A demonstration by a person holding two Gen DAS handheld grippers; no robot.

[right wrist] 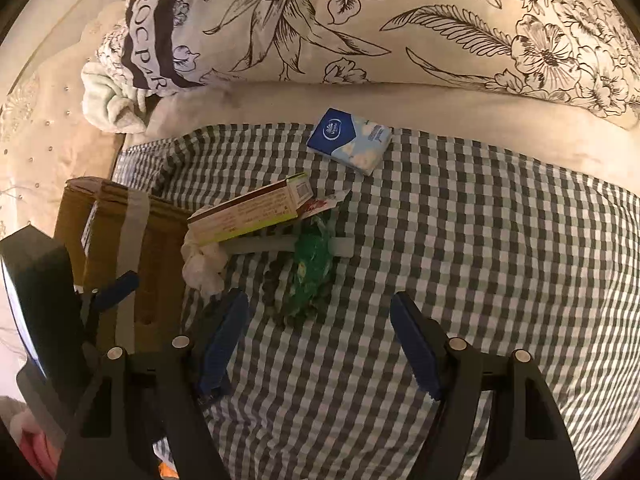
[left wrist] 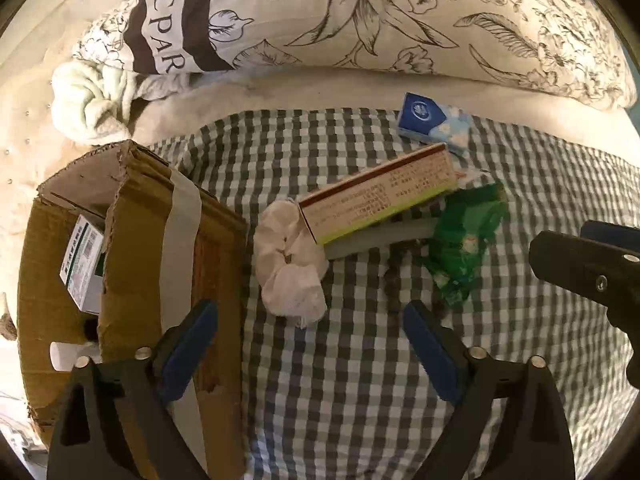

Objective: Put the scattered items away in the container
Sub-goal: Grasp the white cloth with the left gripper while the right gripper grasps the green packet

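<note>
My left gripper (left wrist: 310,344) wide open, holding nothing. My right gripper (right wrist: 320,340) wide open too, holding nothing, side by side.

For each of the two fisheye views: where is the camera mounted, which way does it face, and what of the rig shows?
Left wrist: on the left gripper, facing along its open fingers at the cardboard box and crumpled tissue; the right gripper shows at the right edge.
Right wrist: on the right gripper, open above the green wrapper; the left gripper shows at left.
Shared: the long carton, tissue pack, checked cloth, floral pillow.
</note>
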